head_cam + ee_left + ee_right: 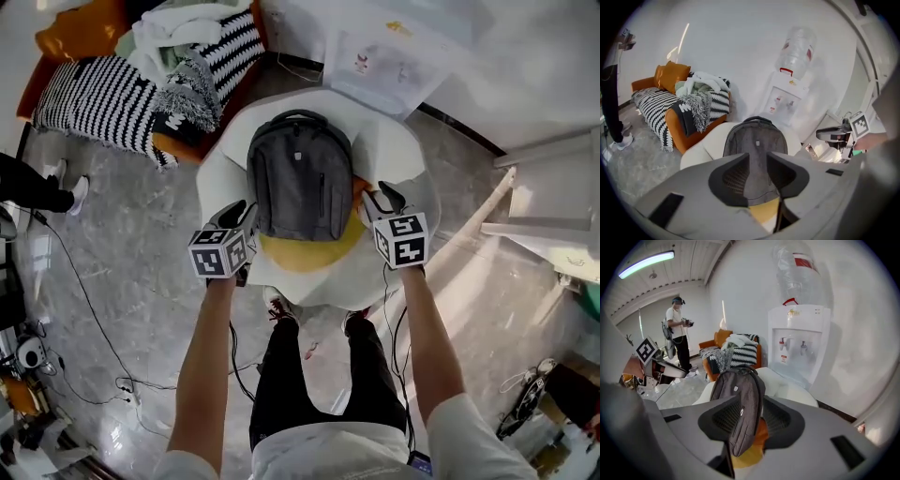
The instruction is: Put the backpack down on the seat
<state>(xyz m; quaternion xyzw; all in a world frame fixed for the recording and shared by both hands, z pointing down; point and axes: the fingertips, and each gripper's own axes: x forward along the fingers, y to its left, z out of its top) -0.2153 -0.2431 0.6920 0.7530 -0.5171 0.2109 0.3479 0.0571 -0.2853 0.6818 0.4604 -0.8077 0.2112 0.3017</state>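
Note:
A dark grey backpack (300, 178) stands upright on the white round chair (398, 155), its base on a yellow seat cushion (309, 251). My left gripper (236, 216) hangs just off the backpack's left side and my right gripper (386, 199) just off its right side. In the left gripper view the backpack (757, 138) shows beyond the left gripper (758, 160), whose jaws are part-way apart with nothing between them. The right gripper view shows the backpack (738, 385) edge-on past the right gripper (751, 402), which is likewise apart and empty.
An orange sofa (89, 33) heaped with striped blankets (103, 94) stands at the back left. A water dispenser (384, 56) is behind the chair. Cables (94, 319) trail over the floor at left. Another person (677, 333) stands far off. White furniture (553, 197) is at right.

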